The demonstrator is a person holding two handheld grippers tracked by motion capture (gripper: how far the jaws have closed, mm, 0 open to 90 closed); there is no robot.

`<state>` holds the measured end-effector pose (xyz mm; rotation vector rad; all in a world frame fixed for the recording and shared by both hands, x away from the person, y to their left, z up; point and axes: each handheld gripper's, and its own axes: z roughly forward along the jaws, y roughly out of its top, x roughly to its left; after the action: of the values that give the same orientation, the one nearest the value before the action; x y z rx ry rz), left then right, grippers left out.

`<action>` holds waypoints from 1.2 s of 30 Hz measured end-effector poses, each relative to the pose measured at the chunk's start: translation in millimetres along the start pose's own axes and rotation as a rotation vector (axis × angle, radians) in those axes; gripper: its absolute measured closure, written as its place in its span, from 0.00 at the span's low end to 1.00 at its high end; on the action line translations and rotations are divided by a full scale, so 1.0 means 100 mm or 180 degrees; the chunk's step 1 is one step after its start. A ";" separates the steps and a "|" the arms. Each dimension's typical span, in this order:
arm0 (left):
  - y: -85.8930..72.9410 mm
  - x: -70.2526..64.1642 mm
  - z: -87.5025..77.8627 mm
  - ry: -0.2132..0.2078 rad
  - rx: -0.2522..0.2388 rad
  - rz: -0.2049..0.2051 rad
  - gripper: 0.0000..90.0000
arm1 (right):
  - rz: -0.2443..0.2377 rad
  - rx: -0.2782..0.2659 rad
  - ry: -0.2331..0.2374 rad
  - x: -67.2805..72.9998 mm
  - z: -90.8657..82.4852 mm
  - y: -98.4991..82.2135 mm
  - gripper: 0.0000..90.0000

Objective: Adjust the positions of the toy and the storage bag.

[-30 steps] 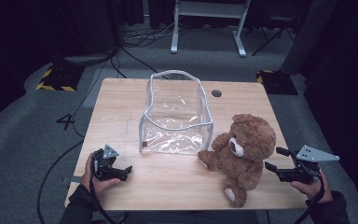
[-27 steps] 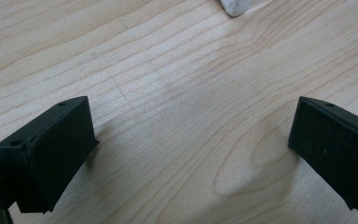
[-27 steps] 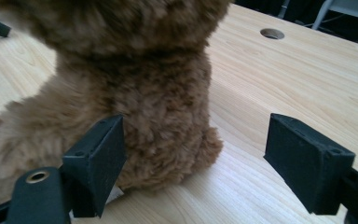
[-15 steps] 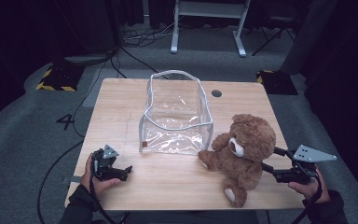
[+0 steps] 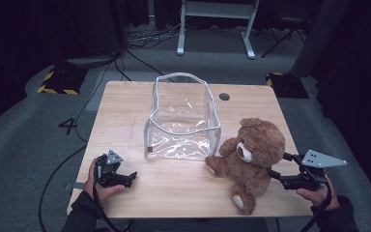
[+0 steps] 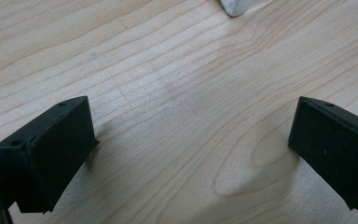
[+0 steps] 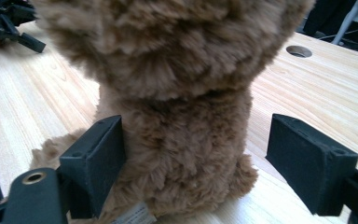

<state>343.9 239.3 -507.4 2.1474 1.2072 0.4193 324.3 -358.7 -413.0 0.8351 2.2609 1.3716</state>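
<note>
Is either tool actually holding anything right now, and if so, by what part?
Nothing is held. The right tool is open, its jaws either side of the teddy bear's back, not clamped. The left tool is open over bare table.

white numeral 4 point(image 5: 70, 126), on grey floor point(image 5: 24, 145)

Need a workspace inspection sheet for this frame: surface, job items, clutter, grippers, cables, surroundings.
Surface: light wooden table, round grommet hole at far side.
Job's things: clear plastic zip-rim bag standing open mid-table; brown plush teddy bear sitting beside it.
Clutter: nothing seen.
Grippers: left gripper open, resting on the table; right gripper open, jaws straddling the bear's back.
Cables: black cables across the floor beyond the table.
Surroundings: grey carpet, white desk frame, hazard-striped floor boxes.
</note>
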 end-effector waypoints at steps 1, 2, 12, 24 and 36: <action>0.00 0.00 0.00 0.0000 0.0000 -0.0001 0.01 | 0.0000 0.0000 0.0000 0.00 0.00 0.00 0.21; 0.00 0.00 0.00 0.0000 0.0000 0.0000 0.01 | 0.0003 -0.0030 0.0035 0.01 -0.01 0.01 0.21; 0.00 0.00 0.00 0.0000 0.0000 0.0000 0.01 | 0.0006 -0.0023 0.0068 0.06 0.09 0.08 0.20; 0.00 0.00 0.00 -0.0001 0.0000 -0.0001 0.01 | 0.0083 -0.0057 0.0080 0.09 0.21 0.14 0.18; 0.00 0.00 0.00 -0.0002 0.0001 0.0000 0.01 | 0.0076 -0.0069 0.0050 0.13 0.37 0.21 0.16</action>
<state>343.9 239.3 -507.4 2.1475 1.2071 0.4186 342.1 -317.9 -410.9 0.8498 2.2506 1.4156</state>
